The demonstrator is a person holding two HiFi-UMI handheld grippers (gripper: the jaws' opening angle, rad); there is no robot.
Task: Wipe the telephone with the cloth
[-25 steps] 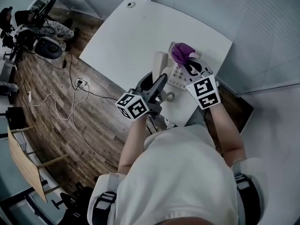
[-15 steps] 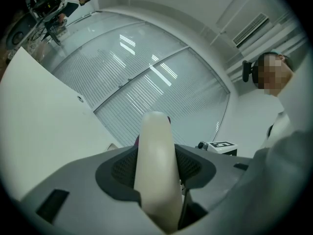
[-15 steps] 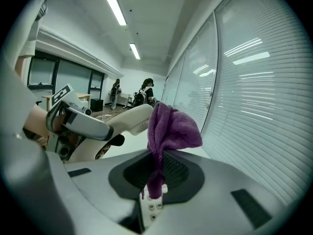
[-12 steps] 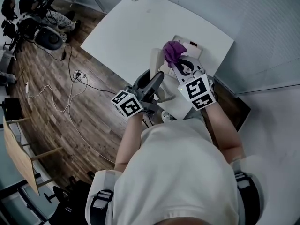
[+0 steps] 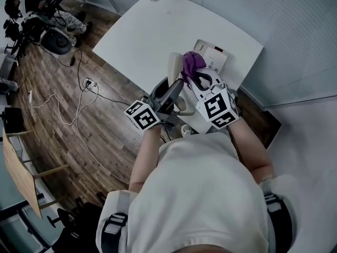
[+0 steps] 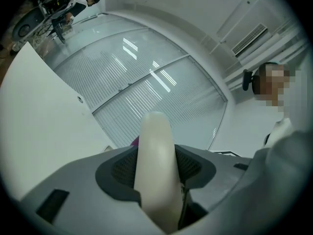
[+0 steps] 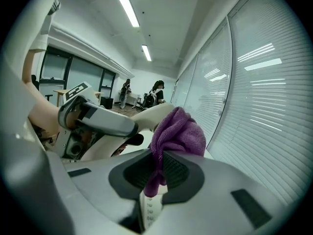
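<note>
Cloth [image 7: 178, 131] — pinched in right hand-held gripper [image 7: 157, 173] — beside the handset [image 7: 146, 115].

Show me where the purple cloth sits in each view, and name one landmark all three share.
Head view: cloth at upper centre, just right of the handset's top end.
Left gripper view: only a purple sliver peeking out left of the handset, just above the jaws.
Right gripper view: centre of the picture, pinched between the jaws.
Shared landmark: the cream handset.
</note>
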